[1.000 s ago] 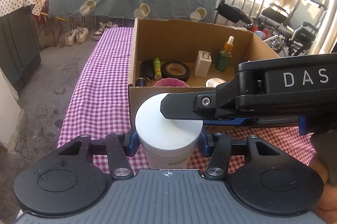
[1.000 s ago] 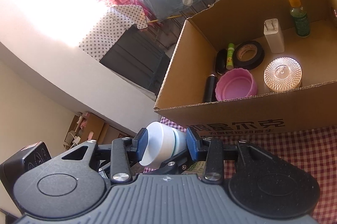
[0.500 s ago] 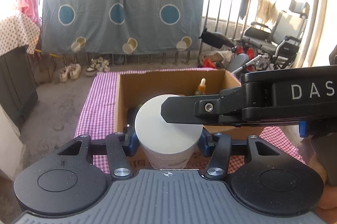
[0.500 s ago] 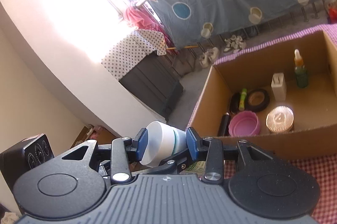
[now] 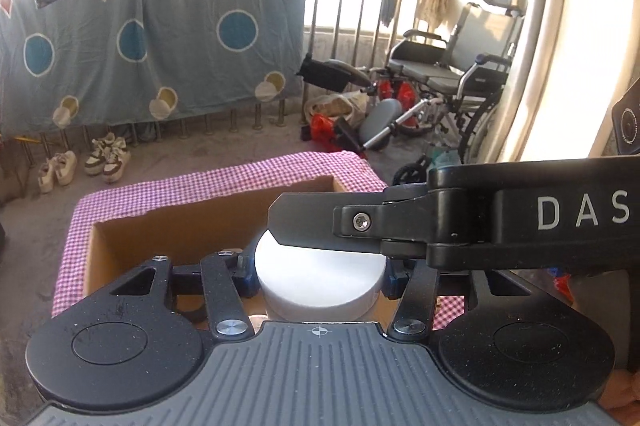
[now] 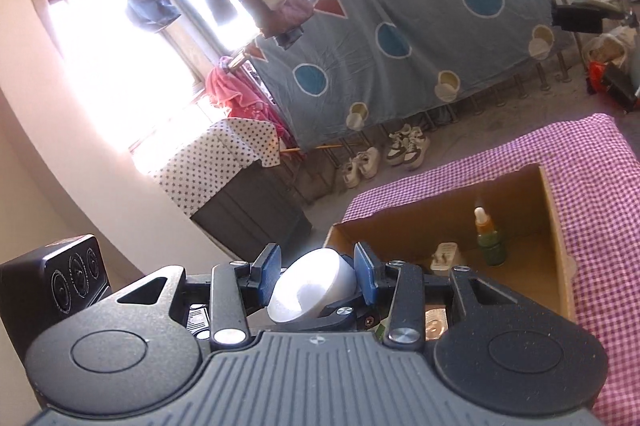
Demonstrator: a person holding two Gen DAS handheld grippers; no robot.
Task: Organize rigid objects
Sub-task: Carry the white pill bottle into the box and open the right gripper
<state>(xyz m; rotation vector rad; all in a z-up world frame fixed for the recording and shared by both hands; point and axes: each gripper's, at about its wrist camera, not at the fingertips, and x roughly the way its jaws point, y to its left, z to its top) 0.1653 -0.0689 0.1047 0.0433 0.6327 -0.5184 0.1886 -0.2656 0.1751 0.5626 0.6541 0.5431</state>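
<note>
A white round jar with a white lid hangs above the near edge of the open cardboard box. My left gripper is shut on the jar's body, blue pads on both sides. The right gripper's black finger lies across the lid from the right. In the right wrist view the right gripper is shut on the jar's lid, which is tilted. Inside the box stand a green dropper bottle, a white plug adapter and a patterned glass disc.
The box sits on a table with a purple checked cloth. Beyond it are bare floor, shoes, a railing with a blue sheet, and a wheelchair at the right. A dark cabinet stands left of the table.
Both grippers have risen with the jar between them and moved forward toward the box. The box now sits lower in both views, and more of the room shows.
</note>
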